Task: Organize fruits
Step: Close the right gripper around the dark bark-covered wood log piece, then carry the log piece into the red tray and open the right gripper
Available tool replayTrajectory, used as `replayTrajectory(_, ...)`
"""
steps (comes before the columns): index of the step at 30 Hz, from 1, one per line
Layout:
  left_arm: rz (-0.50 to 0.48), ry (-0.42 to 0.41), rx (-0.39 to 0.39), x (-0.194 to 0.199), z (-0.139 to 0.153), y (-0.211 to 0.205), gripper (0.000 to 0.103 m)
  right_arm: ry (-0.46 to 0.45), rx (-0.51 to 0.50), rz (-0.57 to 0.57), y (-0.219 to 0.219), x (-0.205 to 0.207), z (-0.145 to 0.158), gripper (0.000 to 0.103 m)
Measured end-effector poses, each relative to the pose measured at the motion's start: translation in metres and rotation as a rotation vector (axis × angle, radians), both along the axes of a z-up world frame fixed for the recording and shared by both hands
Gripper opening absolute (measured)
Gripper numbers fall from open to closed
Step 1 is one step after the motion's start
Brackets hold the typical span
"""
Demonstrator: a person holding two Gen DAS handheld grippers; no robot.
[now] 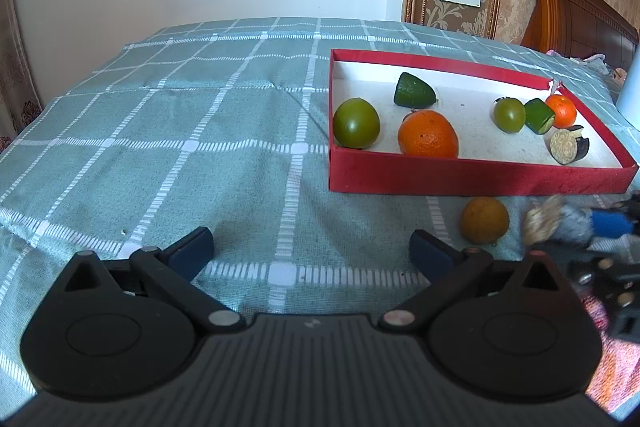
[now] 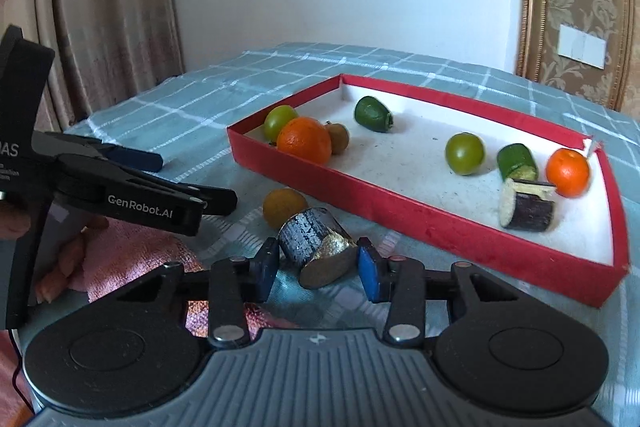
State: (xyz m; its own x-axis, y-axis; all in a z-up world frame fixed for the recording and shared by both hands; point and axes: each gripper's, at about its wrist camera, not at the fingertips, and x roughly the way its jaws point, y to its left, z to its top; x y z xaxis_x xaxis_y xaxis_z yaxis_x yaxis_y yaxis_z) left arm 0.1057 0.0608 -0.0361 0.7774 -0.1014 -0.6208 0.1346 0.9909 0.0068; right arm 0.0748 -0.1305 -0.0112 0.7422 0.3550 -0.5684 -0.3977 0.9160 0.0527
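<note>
A red box [image 1: 472, 179] [image 2: 384, 205] lies on the checked bedspread and holds several fruits: a large orange [image 1: 428, 134] [image 2: 305, 141], green tomatoes [image 1: 356, 123] [image 2: 465, 153], green pieces [image 1: 414, 91] [image 2: 373, 114], a small orange [image 2: 568, 172] and a dark eggplant piece [image 2: 527, 209]. A yellow-brown fruit [image 1: 485, 220] [image 2: 285, 207] lies outside, in front of the box. My right gripper [image 2: 318, 269] has its blue pads on both sides of a dark eggplant chunk [image 2: 316, 247]; contact is unclear. My left gripper [image 1: 312, 251] is open and empty over the bedspread.
The left gripper [image 2: 132, 183] shows in the right wrist view, left of the yellow-brown fruit. A pink cloth [image 2: 132, 263] lies at the near left. A wooden headboard [image 1: 576, 15] and a wall stand behind the bed.
</note>
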Motion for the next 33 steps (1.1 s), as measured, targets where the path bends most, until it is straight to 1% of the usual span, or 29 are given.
replayTrajectory(6, 0.000, 0.000, 0.000, 0.000, 0.000, 0.000, 0.103, -0.095, 0.042, -0.117, -0.025, -0.013, 0.017, 0.041)
replayTrajectory(11, 0.000, 0.000, 0.000, 0.000, 0.000, 0.000, 0.103, -0.129, 0.036, -0.190, -0.041, 0.004, 0.033, 0.041)
replayTrajectory(16, 0.000, 0.000, 0.000, 0.000, 0.000, 0.000, 0.103, -0.093, 0.024, -0.223, -0.041, 0.033, 0.033, 0.041)
replayTrajectory(22, 0.000, 0.000, 0.000, 0.000, 0.000, 0.000, 0.103, -0.052, -0.035, -0.246, -0.030, 0.058, 0.024, 0.041)
replayTrajectory(30, 0.000, -0.001, 0.000, 0.000, 0.000, 0.000, 0.103, 0.012, -0.093, -0.264, -0.021, 0.080, 0.007, 0.041)
replayTrajectory(33, 0.000, -0.001, 0.000, 0.000, 0.000, 0.000, 0.103, 0.000, -0.118, -0.269, -0.017, 0.081, 0.005, 0.041)
